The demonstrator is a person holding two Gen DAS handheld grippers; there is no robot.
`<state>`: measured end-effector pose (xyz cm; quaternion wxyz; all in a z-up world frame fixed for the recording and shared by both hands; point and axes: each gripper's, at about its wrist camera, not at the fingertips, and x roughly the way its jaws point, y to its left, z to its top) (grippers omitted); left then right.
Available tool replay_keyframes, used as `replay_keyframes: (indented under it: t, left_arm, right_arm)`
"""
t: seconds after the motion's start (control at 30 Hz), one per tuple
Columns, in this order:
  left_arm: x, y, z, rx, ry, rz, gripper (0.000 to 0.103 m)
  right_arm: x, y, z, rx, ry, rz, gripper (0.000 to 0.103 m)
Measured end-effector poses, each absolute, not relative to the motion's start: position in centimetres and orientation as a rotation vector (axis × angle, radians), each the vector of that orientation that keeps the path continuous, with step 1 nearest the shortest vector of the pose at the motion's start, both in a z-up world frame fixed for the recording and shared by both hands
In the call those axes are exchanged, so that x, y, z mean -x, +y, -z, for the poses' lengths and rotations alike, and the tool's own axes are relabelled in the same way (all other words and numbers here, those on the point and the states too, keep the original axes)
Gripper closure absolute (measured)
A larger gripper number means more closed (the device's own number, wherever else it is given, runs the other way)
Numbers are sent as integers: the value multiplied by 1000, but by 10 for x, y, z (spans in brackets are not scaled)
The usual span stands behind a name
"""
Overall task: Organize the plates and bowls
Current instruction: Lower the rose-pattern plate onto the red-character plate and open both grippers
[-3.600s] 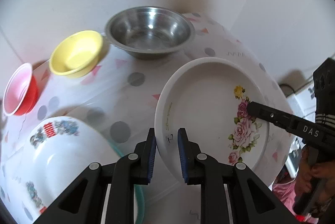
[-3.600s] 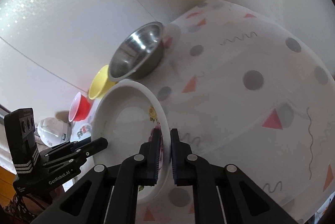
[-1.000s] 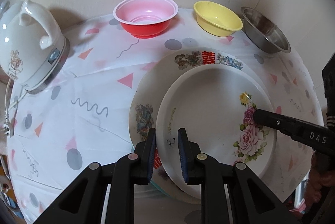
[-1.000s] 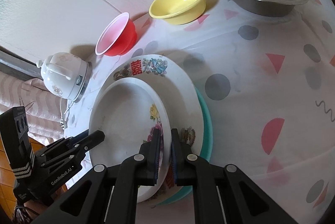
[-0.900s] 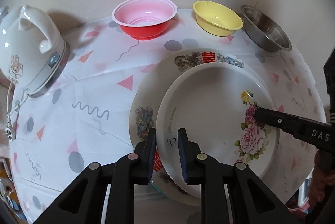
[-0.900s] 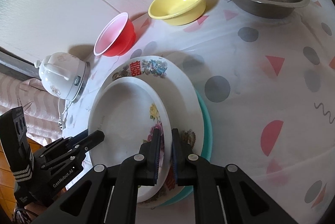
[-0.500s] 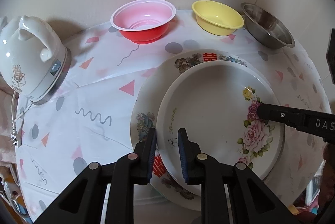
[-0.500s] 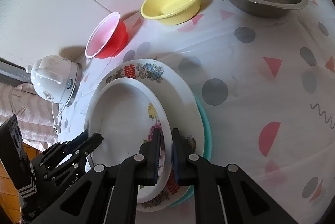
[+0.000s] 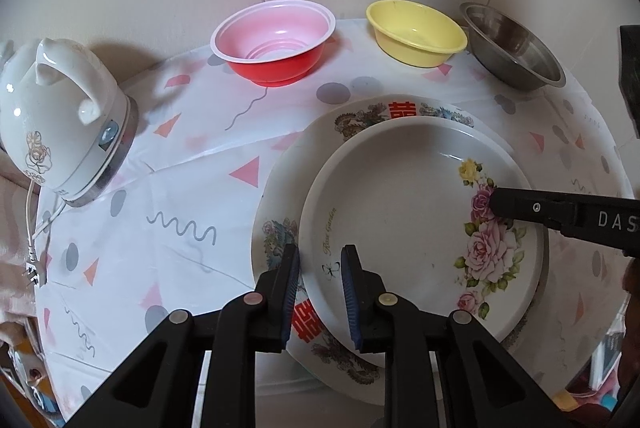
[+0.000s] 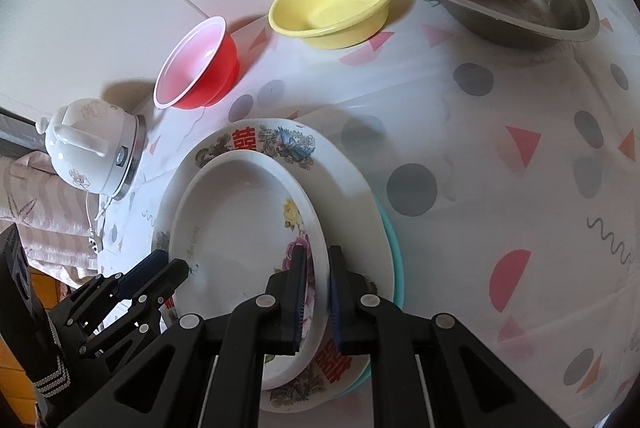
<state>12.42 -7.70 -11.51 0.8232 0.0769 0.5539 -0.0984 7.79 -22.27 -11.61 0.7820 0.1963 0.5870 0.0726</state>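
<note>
Plates: three in one stack near the bench (image 9: 192, 163) front edge, lying flat, open faces up. Topmost is the rose plate (image 9: 404, 203), white with pink roses on the side toward the right gripper (image 10: 314, 292); under it a larger dragon plate (image 9: 360, 119) with red characters on its rim; lowest a teal plate (image 10: 394, 248), showing only as a thin crescent in the right wrist view. All round, so no long axis; the rose plate is sitting off-centre on the dragon plate, shifted toward the right-hand side in the left wrist view

Bowls: three, upright in a row along the wall at the back of the bench, apart from each other: red bowl (image 9: 276, 41) with pale pink inside, yellow bowl (image 9: 416, 31), steel bowl (image 9: 514, 45)

Kettle (image 9: 60, 119): one, white, standing at the bench's far left, cord trailing over the edge

Grippers: two. Left gripper (image 9: 320, 288) is straddling the rose plate's near rim, jaws narrowly apart, pads looking just clear of the rim. Right gripper is pinching the opposite, rose-painted rim, jaws nearly together, one finger inside the plate and one outside

Bench cover: one, white with grey dots, pink triangles, squiggles
</note>
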Motion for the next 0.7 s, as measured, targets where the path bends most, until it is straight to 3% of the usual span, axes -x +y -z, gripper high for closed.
replay_keyframes:
  t: [0.2, 0.27, 0.7]
  left_arm:
    - [-124, -77, 116, -167, 1177, 214, 80]
    - [-124, -78, 115, -169, 1177, 214, 80]
    - [-126, -78, 115, -154, 1187, 215, 78]
  right_arm:
    - [-78, -216, 113, -369, 1274, -150, 89]
    - [-77, -213, 110, -346, 1269, -151, 82]
    - [-77, -201, 100, -150, 1244, -119, 81]
